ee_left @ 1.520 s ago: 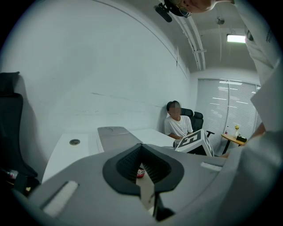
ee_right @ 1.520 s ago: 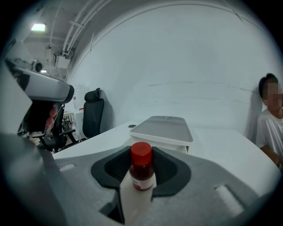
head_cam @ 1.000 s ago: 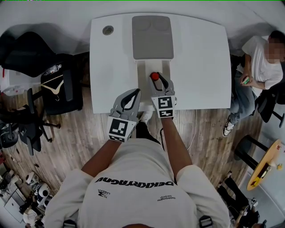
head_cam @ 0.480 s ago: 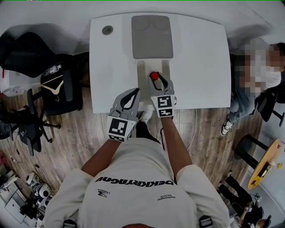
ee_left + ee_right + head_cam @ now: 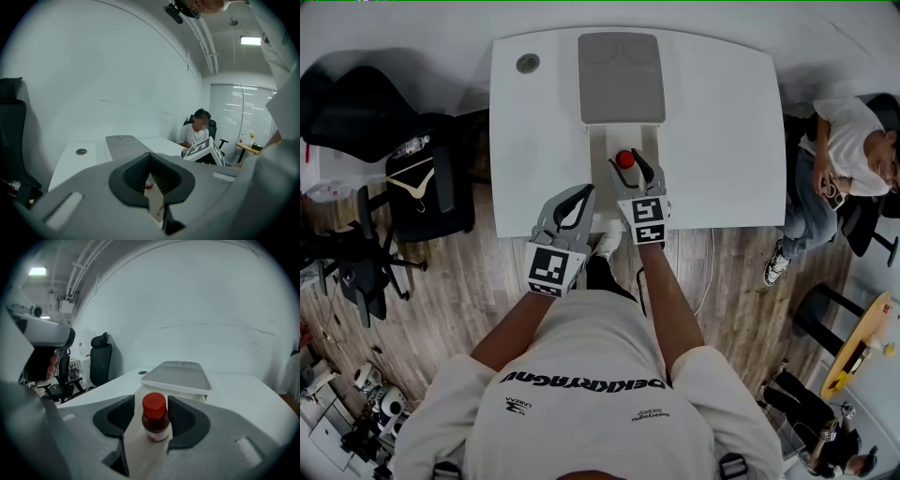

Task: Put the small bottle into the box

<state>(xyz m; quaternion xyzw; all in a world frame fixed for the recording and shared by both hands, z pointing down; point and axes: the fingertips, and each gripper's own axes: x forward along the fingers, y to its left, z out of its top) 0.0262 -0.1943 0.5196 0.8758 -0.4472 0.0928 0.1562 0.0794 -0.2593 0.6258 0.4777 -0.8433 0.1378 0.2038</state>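
- Small bottle [image 5: 625,159]: red cap, dark contents, pale label. It stands upright on the cream part of the box [image 5: 600,150], just in front of the grey lid [image 5: 622,78].
- Box: cream body, set at the middle of the white surface [image 5: 722,141]. The flat grey lid covers its far end, and the near end lies open to view.
- Right gripper [image 5: 628,167]: reaches over the box's near end. Its fingers [image 5: 187,420] are spreading apart, one on each side of the bottle. A gap shows at the bottle's left side, so there is no grip on it.
- Left gripper [image 5: 580,193]: held over the near edge of the surface, just left of the box. Its fingers [image 5: 129,176] are pressed together at the tips with nothing between them.
- Round grey fitting [image 5: 527,64]: set in the far left corner of the surface.
- Seated person [image 5: 844,141]: in a white top, beyond the right edge of the surface.
- Black chair [image 5: 422,187]: on the wooden floor [image 5: 487,281], left of the surface.
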